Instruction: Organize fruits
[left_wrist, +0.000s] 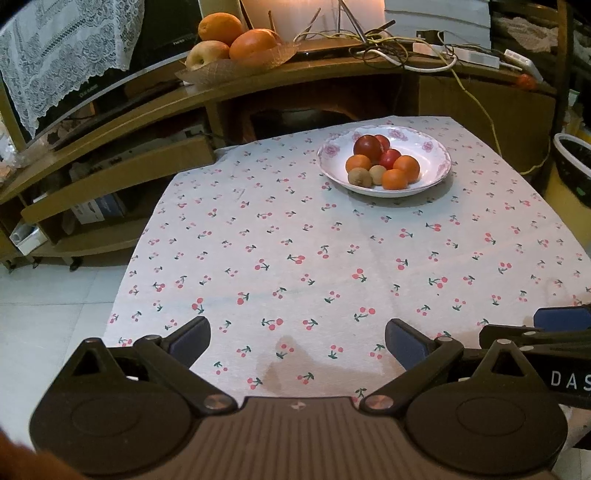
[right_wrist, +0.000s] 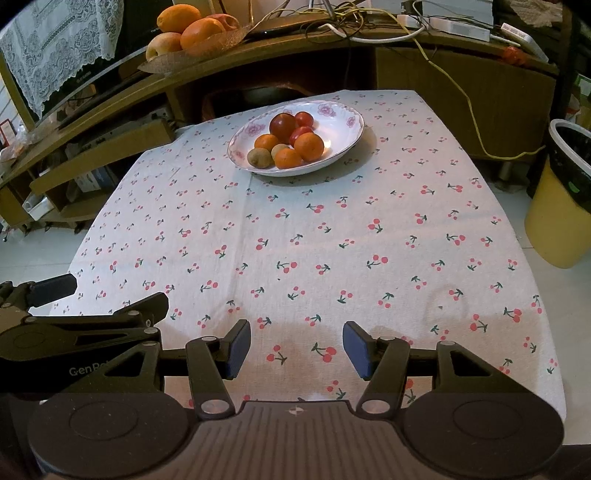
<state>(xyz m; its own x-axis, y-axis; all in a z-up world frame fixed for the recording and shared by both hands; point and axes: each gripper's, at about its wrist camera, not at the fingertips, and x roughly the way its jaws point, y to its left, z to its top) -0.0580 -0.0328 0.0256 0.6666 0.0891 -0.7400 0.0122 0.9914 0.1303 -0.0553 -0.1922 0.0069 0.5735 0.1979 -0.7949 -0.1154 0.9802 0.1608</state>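
Fruits (left_wrist: 384, 162) were piled together in a white floral plate (left_wrist: 439, 173) at the far side of a table covered by a cherry-print cloth (left_wrist: 295, 251). Three small oranges, two brownish kiwis and three red fruits, possibly tomatoes or plums, could be made out, all touching one another. A second tray of larger fruit (left_wrist: 236, 40) was seen on a wooden shelf behind the table.

The left gripper (left_wrist: 297, 338) was held low over the near edge of the cloth, its jaws spread wide and nothing between them. The right gripper (right_wrist: 296, 349) was held just beside it, jaws parted somewhat less widely and likewise empty. Both were well apart from the plate.

Several risks were judged likely from here. Because the fruits were round and packed closely, one could be nudged and rolled off the shallow rim when a neighbour was grasped. Soft red fruit could be bruised by too firm a squeeze. The loose cloth could be dragged by a low gripper, shifting the plate.
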